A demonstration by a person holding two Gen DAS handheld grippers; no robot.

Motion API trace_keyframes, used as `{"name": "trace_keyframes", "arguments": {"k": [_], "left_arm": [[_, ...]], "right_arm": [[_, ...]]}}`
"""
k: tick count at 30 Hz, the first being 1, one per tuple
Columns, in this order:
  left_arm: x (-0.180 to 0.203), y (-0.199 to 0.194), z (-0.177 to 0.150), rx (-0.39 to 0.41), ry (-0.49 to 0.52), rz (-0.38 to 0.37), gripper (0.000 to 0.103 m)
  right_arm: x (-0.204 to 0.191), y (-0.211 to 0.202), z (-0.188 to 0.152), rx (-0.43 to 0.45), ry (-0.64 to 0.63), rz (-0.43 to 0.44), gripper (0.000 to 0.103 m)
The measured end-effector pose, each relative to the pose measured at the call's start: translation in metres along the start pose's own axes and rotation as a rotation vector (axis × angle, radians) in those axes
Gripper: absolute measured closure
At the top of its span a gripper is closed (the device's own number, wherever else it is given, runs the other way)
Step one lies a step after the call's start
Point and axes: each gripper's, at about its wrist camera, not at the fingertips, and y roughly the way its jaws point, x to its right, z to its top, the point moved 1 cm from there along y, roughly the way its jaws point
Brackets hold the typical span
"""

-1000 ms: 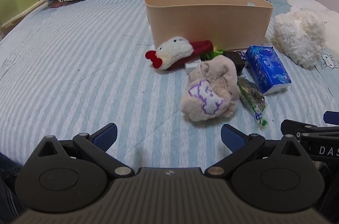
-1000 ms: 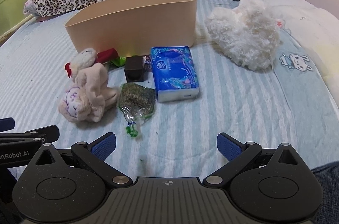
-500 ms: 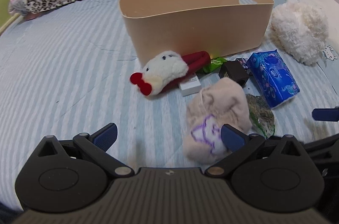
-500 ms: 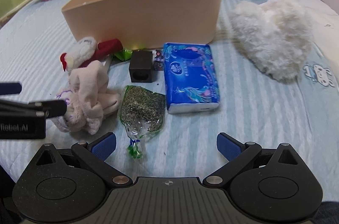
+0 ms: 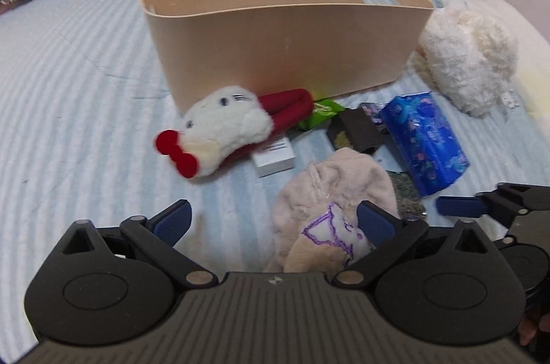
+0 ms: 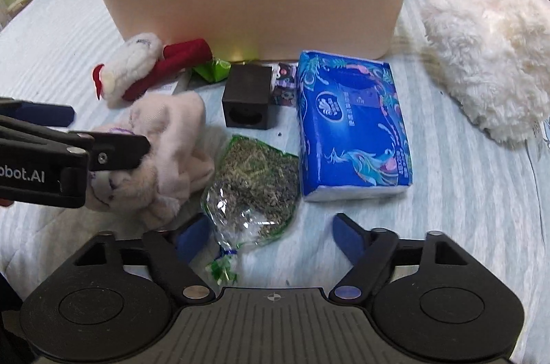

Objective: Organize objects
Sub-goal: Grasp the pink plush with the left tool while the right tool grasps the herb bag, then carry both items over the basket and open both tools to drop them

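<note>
Now you've pushed both spread-jawed grippers forward: left gripper straddles the pink plush toy, right gripper brackets the herb bag, so grabs for the beige bin ahead look imminent.

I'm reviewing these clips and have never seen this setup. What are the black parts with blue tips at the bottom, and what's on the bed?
Those are hand-held two-finger grippers, each filmed by its own camera. The left gripper is open, its right finger against the beige plush cloth with purple stitching. The right gripper is open around the clear bag of dried green herbs. Neither holds anything. Also on the striped bedspread: a tan storage bin, a white-and-red plush cat, a blue tissue pack, a black box and a fluffy white toy.
</note>
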Motion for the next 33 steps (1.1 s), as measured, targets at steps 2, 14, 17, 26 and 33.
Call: {"name": "trace_keyframes", "arguments": {"k": [2,14,17,26,33], "left_arm": [[0.004,0.002,0.002,-0.012,0.003,-0.031,0.011],[0.026,0.016,0.001,-0.089,-0.027,-0.146,0.055],[0.029,0.009,-0.001,-0.077,-0.028,-0.144,0.061],[0.013,-0.030,-0.003,-0.004,-0.064,-0.084,0.066],[-0.008,-0.067,0.025,0.135,-0.081,-0.020,0.066]], "right_arm": [[0.002,-0.002,-0.001,0.008,0.012,0.009,0.044],[0.018,-0.014,-0.005,0.034,0.057,0.039,0.090],[0.018,-0.016,-0.007,0.043,0.061,0.037,0.091],[0.015,-0.050,-0.006,0.123,0.068,0.055,0.091],[0.015,-0.083,0.024,0.243,0.045,0.041,0.091]]}}
